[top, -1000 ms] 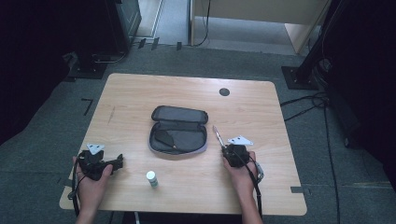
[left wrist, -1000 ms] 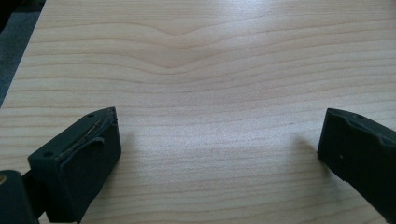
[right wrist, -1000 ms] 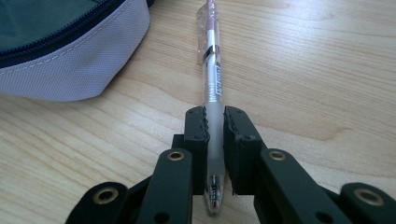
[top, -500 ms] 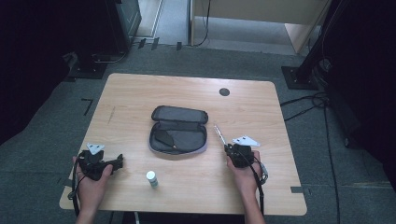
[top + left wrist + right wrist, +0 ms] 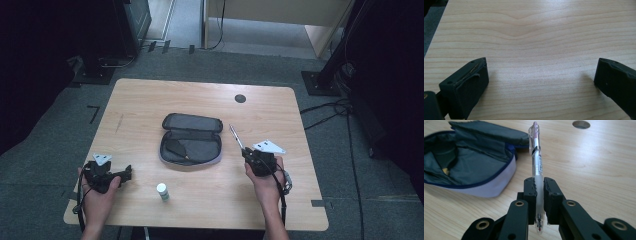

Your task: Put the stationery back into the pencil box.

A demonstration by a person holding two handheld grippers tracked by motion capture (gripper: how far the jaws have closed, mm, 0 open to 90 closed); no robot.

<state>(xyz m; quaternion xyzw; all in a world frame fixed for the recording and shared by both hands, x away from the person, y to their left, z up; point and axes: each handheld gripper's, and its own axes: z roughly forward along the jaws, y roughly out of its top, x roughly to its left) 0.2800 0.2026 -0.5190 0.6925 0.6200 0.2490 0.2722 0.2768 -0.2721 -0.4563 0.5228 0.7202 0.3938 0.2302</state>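
- The pen (image 5: 537,157) is clamped between the two black jaws of the right gripper (image 5: 538,185). The pads press on its frosted grip section, the writing tip pokes out below them toward the camera, and the clear barrel with its clicker end stands out past the jaws.
- In the high view the pen (image 5: 236,136) runs as a thin slanted line from the right gripper (image 5: 248,153) toward the table's far edge and a little left. Its free end is just beside the right rim of the open pencil case (image 5: 191,140).
- Long axis: in line with the jaws, so the pen points where the gripper points. To lay it into the case, my judgement is that the hand must swing left and tip the free end down over the near half.
- The pencil case lies open in the middle of the table (image 5: 150,100). Its lid is folded toward the far edge and its near half shows a dark lining with a small item in it (image 5: 446,171).
- The right hand is much the nearer to the case. The left gripper (image 5: 107,175) sits near the table's near left corner, well apart, with its jaws spread wide over bare wood and nothing between them.
- A small white-capped bottle (image 5: 162,191) stands near the near edge, between the two hands and clear of the likely path.
- Bare wood lies right of the case up to the cable hole (image 5: 240,98) near the far edge, leaving room to manoeuvre.
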